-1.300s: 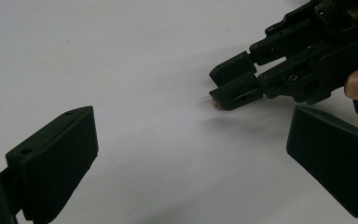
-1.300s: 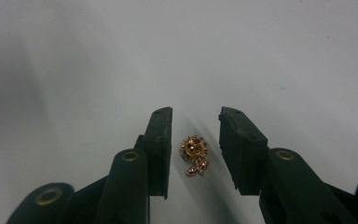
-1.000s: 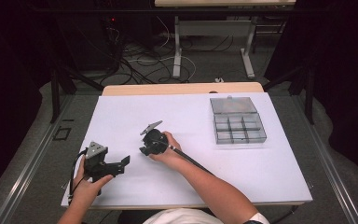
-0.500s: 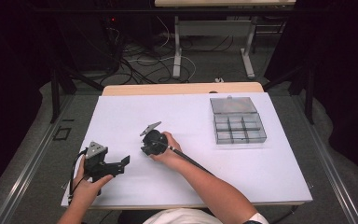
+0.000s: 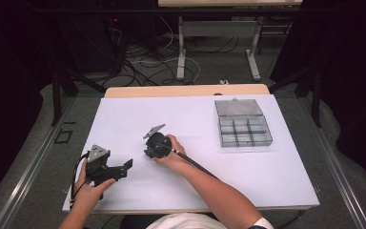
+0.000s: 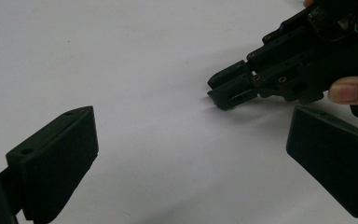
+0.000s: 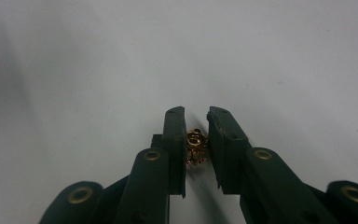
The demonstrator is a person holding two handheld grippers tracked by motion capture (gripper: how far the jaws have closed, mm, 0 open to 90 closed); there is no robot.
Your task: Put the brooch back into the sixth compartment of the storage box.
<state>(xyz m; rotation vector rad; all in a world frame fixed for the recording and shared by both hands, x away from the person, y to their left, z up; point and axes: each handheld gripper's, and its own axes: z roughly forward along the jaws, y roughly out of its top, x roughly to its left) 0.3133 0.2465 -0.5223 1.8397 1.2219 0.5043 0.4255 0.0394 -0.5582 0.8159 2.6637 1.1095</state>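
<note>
A small gold charm (image 7: 196, 145) sits pinched between the two black jaws of my right gripper (image 7: 196, 114), low over the white table. In the high view, the right gripper (image 5: 147, 152) is near the table's middle and points toward the left gripper. My left gripper (image 5: 127, 164) rests near the front left edge, held in a hand. Its jaws stand wide apart with nothing between them (image 6: 191, 123). In the left gripper view, the right gripper's jaws (image 6: 226, 91) are ahead at upper right, nearly together.
A clear plastic compartment box (image 5: 243, 123) stands at the back right of the white table top (image 5: 276, 176). A wooden strip (image 5: 186, 90) runs along the far edge. Cables and desk legs lie on the floor beyond.
</note>
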